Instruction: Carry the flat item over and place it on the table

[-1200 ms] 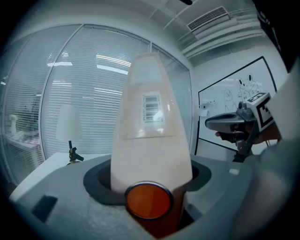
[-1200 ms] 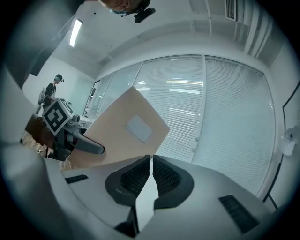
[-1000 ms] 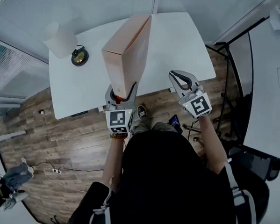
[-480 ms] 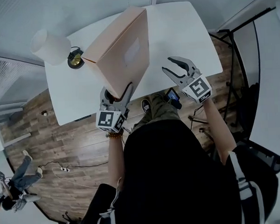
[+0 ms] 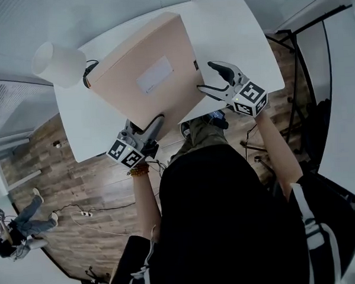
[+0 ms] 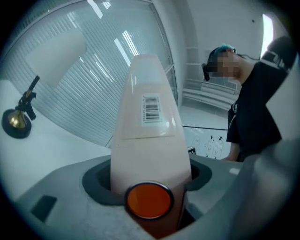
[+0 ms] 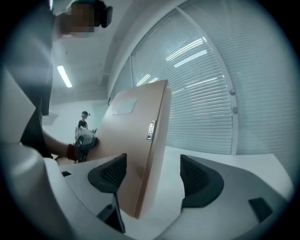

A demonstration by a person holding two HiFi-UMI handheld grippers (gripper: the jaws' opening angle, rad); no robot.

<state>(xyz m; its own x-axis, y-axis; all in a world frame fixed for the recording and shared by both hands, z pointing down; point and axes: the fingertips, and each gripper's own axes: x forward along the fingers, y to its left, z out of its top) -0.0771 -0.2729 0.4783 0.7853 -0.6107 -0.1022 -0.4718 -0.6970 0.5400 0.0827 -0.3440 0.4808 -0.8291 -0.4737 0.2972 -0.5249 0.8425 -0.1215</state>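
Head view: a person stands at a white counter [image 5: 243, 40] and holds a wide, flat, peach box [image 5: 144, 81] tilted above it, label side up. The box covers much of the counter's left half, and its near edge juts past the counter's front. The left gripper [image 5: 144, 123] is at that near edge, the right gripper [image 5: 207, 77] at the box's right edge. A white lamp [image 5: 57, 63] stands just beside the box's far left corner.

Left gripper view: the fingers are clamped on the box's edge. The box rises away from the camera, with a barcode sticker on its narrow side.

Right gripper view: the fingers stand apart and have just been opening. The box's edge is between them, with a clear gap to the right-hand finger. The box's lower corner sits low by the counter, though whether it rests there is hard to tell.

The carrying looks done. What remains is to lay the box flat and release the left grip.
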